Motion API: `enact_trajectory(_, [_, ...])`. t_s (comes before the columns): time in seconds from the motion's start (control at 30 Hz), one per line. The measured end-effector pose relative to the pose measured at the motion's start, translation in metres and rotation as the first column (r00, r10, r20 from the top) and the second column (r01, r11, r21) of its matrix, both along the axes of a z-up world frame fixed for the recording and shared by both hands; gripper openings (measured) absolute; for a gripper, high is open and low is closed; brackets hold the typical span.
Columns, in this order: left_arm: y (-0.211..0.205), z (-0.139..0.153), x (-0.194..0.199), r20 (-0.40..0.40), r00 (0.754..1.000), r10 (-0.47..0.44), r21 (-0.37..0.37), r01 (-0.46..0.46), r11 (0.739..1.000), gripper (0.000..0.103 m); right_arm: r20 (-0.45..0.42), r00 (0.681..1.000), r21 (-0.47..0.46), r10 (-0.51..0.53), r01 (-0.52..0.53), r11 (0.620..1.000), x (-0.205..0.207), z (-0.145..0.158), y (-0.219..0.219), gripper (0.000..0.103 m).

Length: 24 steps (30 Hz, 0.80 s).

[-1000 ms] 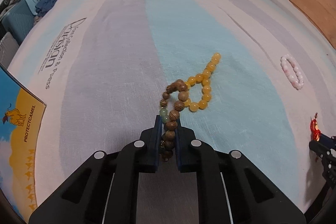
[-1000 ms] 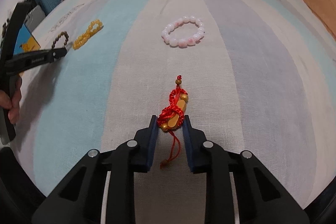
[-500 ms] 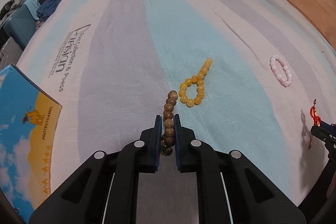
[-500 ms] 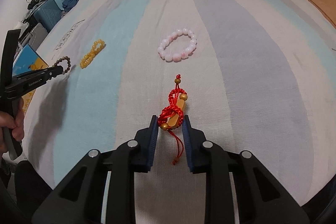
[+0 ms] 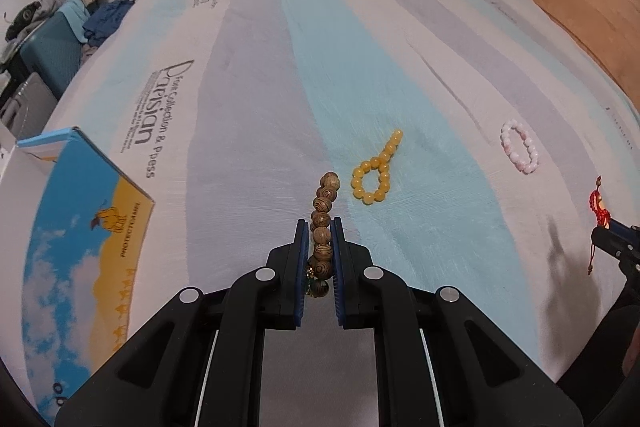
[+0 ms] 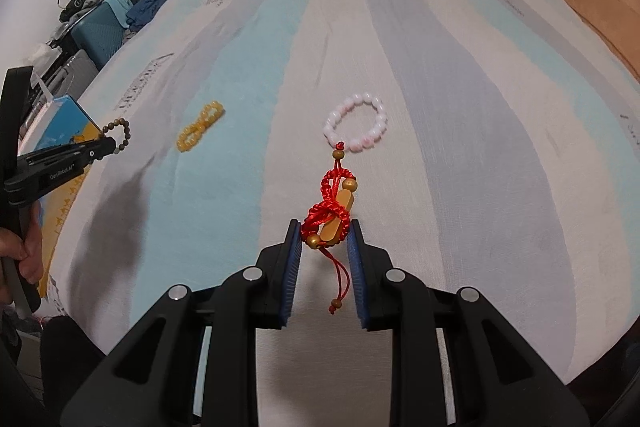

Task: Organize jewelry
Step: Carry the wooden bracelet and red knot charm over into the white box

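In the left wrist view, the left gripper (image 5: pixel 319 247) is seen at the lower centre of the frame with its jaws closed narrowly on the wooden bead bracelet (image 5: pixel 323 223), whose free beads stick out ahead of the tips, raised above the bed (image 5: pixel 248 131). The yellow bead bracelet (image 5: pixel 376 171) lies on the blue stripe just right of centre, the pink bead bracelet (image 5: pixel 519 151) at the right, and a blue and yellow box (image 5: pixel 80 227) at the left edge. It is judged that the box is the likely destination, so the wooden bracelet is best carried level and let go only once it is over the box, since round beads can slip from flat pads. In the right wrist view, the right gripper (image 6: pixel 323 239) at the lower centre has its jaws partly closed on the red cord charm (image 6: pixel 332 211), its tail dangling between them, clear of the bed. The pink bracelet lies just beyond it at centre frame. The grip is best kept firm on the gold piece rather than the loose cord, and the hanging tail kept from snagging.
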<state>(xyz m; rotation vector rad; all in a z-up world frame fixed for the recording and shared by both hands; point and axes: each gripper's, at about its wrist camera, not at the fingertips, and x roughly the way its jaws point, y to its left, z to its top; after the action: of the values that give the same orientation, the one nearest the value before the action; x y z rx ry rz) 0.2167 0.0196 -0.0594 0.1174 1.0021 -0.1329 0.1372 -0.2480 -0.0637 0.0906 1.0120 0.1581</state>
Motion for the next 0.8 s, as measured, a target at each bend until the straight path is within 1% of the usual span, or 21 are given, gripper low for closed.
enact_trajectory(0.3, [0.019,0.028,-0.015,0.022,0.999,0.024,0.007,-0.025,1.000,0.010,0.051,0.999,-0.027,0.011,-0.010,1.000,0.003,0.034,0.023,0.022])
enact_trajectory(0.8, [0.064,0.071,-0.038,0.075,0.995,0.071,0.020,-0.072,0.997,0.010,0.119,0.990,-0.063,0.075,-0.067,0.996,0.007,0.083,0.081,0.022])
